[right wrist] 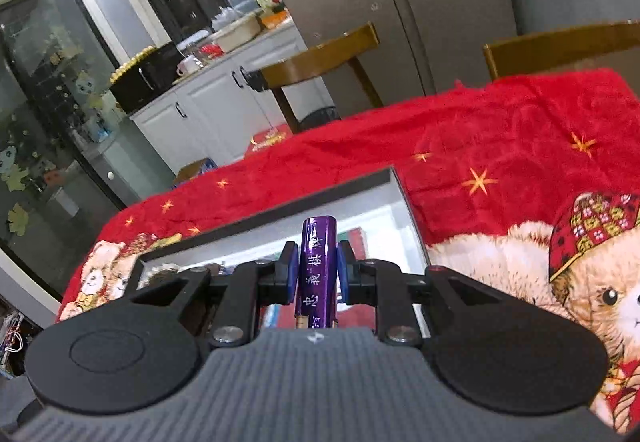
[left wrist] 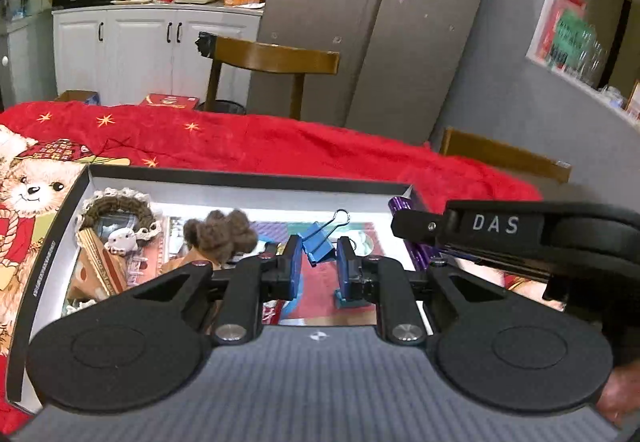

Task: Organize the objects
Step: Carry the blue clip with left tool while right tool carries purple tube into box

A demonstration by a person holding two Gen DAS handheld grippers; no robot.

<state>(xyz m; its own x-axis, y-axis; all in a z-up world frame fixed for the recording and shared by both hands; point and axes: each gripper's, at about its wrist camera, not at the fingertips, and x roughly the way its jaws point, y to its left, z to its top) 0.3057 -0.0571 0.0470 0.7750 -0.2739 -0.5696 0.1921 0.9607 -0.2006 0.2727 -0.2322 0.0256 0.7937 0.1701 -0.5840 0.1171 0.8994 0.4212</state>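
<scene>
Your left gripper (left wrist: pixel 316 260) is clamped narrow on a blue binder clip (left wrist: pixel 318 242), which sits just below frame centre in the left wrist view. Its blue body is pinched between the blue pads (left wrist: pixel 293 266) and its wire loop points up and away from you. The clip hangs over the open box (left wrist: pixel 248 178), above the printed cards lying at the bottom.

Your right gripper (right wrist: pixel 318 274) is closed on a purple tube (right wrist: pixel 318 262) with white characters down its side. The tube stands lengthwise between the fingers at centre frame, its far end reaching past the fingertips over the right end of the box (right wrist: pixel 400 194). In the left wrist view the same tube (left wrist: pixel 402 208) and right gripper (left wrist: pixel 412 226) show at the right edge, near the box's right wall.

Inside the box, at its left end: a brown crocheted frame (left wrist: pixel 120 214), a small white knitted figure (left wrist: pixel 120 240), a brown fuzzy piece (left wrist: pixel 224 234), and a tan patterned box (left wrist: pixel 96 266).

The box rests on a red bear-print cloth (left wrist: pixel 260 142) covering the tabletop. Behind it: wooden chairs (left wrist: pixel 276 58), white cabinets (left wrist: pixel 132 46) and a steel fridge (left wrist: pixel 380 22).
</scene>
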